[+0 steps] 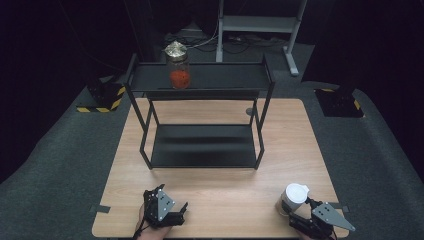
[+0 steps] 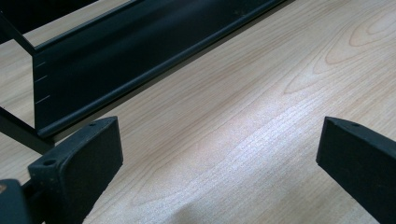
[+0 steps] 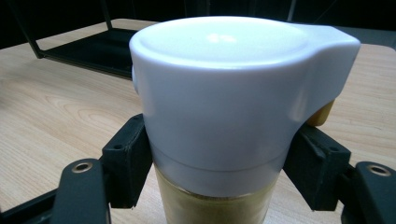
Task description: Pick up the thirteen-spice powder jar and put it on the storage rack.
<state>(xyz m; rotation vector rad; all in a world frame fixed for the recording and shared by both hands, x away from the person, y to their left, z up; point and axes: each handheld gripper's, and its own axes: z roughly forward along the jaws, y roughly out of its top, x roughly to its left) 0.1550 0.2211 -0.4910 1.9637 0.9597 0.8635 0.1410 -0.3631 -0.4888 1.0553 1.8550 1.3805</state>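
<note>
A jar with a white flip-top lid (image 1: 294,196) and yellowish contents stands upright near the table's front right corner. My right gripper (image 1: 296,212) is shut on it. In the right gripper view the two black pads (image 3: 126,158) press on the jar (image 3: 219,93) from either side, just below the lid. My left gripper (image 1: 181,213) rests low at the front left of the table. Its jaws stand wide open (image 2: 219,154) over bare wood, with nothing between them.
A black two-tier metal rack (image 1: 205,147) stands mid-table; its lower shelf edge (image 2: 130,56) lies just beyond my left gripper. A glass jar with red contents and a foil-like top (image 1: 178,67) sits on the rack's upper shelf at the left. The wooden table (image 1: 225,187) is bare between the grippers.
</note>
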